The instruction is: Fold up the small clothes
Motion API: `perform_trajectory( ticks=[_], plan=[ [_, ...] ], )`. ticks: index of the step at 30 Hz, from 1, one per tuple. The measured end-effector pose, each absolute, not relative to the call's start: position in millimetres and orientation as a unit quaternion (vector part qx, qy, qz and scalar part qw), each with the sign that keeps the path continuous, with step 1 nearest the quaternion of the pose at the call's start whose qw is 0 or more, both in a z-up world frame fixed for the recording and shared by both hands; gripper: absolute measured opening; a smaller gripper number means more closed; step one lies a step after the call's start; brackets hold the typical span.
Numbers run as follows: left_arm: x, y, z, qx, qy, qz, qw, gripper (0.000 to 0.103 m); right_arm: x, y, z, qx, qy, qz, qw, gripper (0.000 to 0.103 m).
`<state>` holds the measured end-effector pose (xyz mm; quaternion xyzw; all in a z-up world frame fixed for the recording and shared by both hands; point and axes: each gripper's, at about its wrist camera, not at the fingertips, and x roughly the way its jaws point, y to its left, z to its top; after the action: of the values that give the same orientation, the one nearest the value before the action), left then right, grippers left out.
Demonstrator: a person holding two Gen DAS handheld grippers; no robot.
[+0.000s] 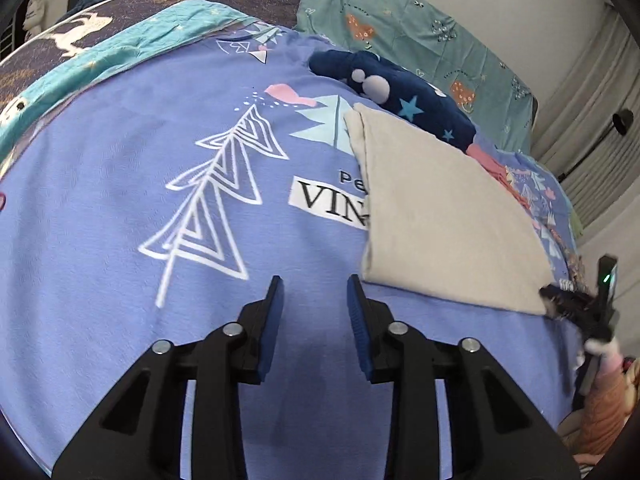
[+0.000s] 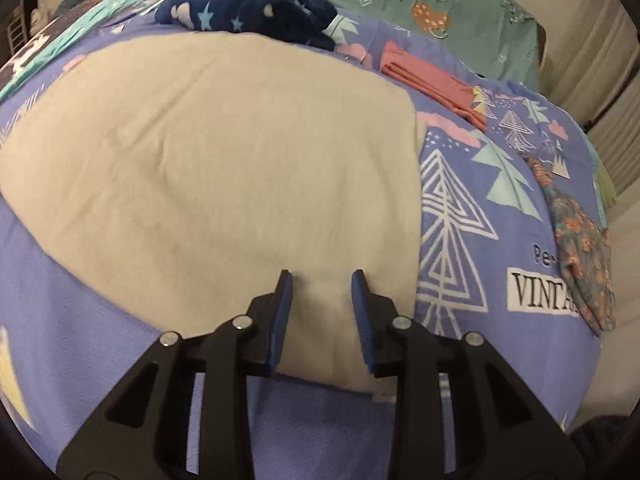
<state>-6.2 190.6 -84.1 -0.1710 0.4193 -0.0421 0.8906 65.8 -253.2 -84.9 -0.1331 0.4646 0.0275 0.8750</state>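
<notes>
My right hand-held gripper [image 2: 322,276] hangs open over the near edge of the beige cloth [image 2: 208,168], lying flat on the bedsheet [image 2: 500,216]; my left hand-held gripper [image 1: 315,280] open, empty, beside it.

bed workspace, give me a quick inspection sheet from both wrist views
surface: bed under a blue sheet printed with trees and lettering.
job's things: beige cloth lying flat on the sheet; its near edge sits between the right fingers.
clutter: navy star-print garment bunched at the far side; folded pink garment beyond the beige cloth; floral cloth at the right edge.
grippers: left gripper open over bare sheet; right gripper open over the beige cloth's near edge.
cables: nothing seen.
surroundings: teal pillow at the head of the bed; pale wall behind.
</notes>
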Motion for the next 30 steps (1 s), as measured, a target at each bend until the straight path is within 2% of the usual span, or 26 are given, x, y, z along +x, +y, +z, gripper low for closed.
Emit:
perform_trajectory(
  ticks=[4, 8, 13, 18, 24, 30],
  plan=[
    [14, 197, -95, -0.136, 0.430, -0.069, 0.890, 0.026, 54, -205, -50, -0.151, 0.410, 0.068, 0.897, 0.032],
    [32, 180, -103, -0.124, 0.439, -0.119, 0.882, 0.026, 38, -127, -39, -0.244, 0.361, 0.118, 0.892, 0.038],
    [45, 165, -106, -0.110, 0.436, -0.152, 0.880, 0.026, 42, -69, -42, -0.280, 0.357, 0.141, 0.880, 0.038],
    [46, 170, -109, -0.150, 0.431, -0.199, 0.867, 0.027, 51, -35, -44, -0.302, 0.351, 0.158, 0.872, 0.041],
    [50, 176, -108, -0.201, 0.423, -0.241, 0.851, 0.028, 62, -15, -47, -0.315, 0.352, 0.165, 0.866, 0.042],
    [57, 169, -107, -0.203, 0.423, -0.259, 0.844, 0.029, 80, 0, -48, -0.331, 0.351, 0.159, 0.861, 0.043]
  ],
)
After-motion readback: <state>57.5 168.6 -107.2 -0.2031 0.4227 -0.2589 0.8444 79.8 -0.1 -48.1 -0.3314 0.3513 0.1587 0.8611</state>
